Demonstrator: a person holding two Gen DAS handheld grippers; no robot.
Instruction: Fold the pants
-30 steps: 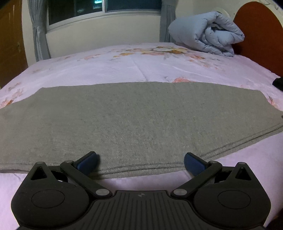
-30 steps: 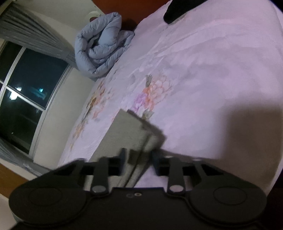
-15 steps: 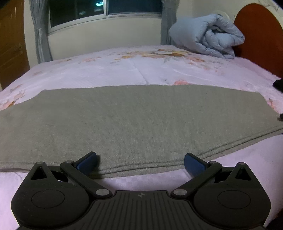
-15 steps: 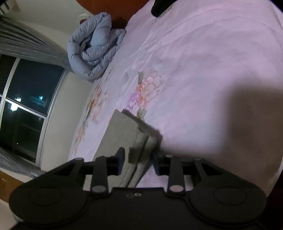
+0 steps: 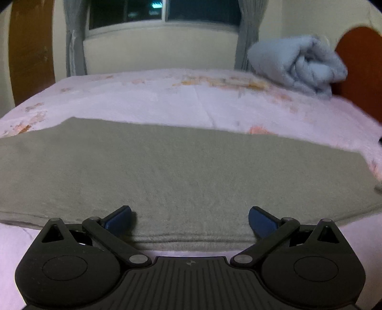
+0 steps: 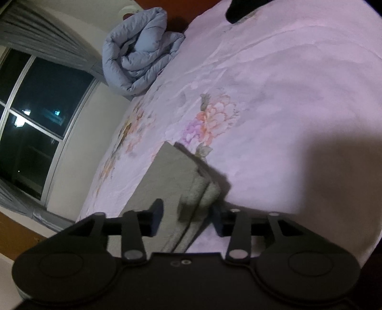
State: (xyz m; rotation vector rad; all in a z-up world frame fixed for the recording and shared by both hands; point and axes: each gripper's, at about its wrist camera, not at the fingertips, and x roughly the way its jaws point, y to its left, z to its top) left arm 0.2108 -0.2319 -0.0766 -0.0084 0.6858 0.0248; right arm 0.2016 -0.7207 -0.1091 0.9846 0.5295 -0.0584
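Note:
The grey-green pants (image 5: 186, 174) lie flat and folded lengthwise across the pink floral bed sheet (image 5: 167, 100). My left gripper (image 5: 189, 220) is open, its blue fingertips (image 5: 119, 218) just above the pants' near folded edge. In the right wrist view the pants' end (image 6: 172, 176) shows layered edges. My right gripper (image 6: 187, 215) is partly open and straddles that end, with the fabric corner between its fingers but not pinched.
A rolled light-blue duvet (image 5: 300, 64) sits at the head of the bed by the red-brown headboard (image 5: 360, 69); it also shows in the right wrist view (image 6: 140, 57). A dark object (image 6: 243, 9) lies on the sheet far off. A window with curtains (image 5: 162, 14) is behind the bed.
The left gripper has dropped lower and closer to the pants' near edge. The right gripper's fingers have spread wider around the pants' end.

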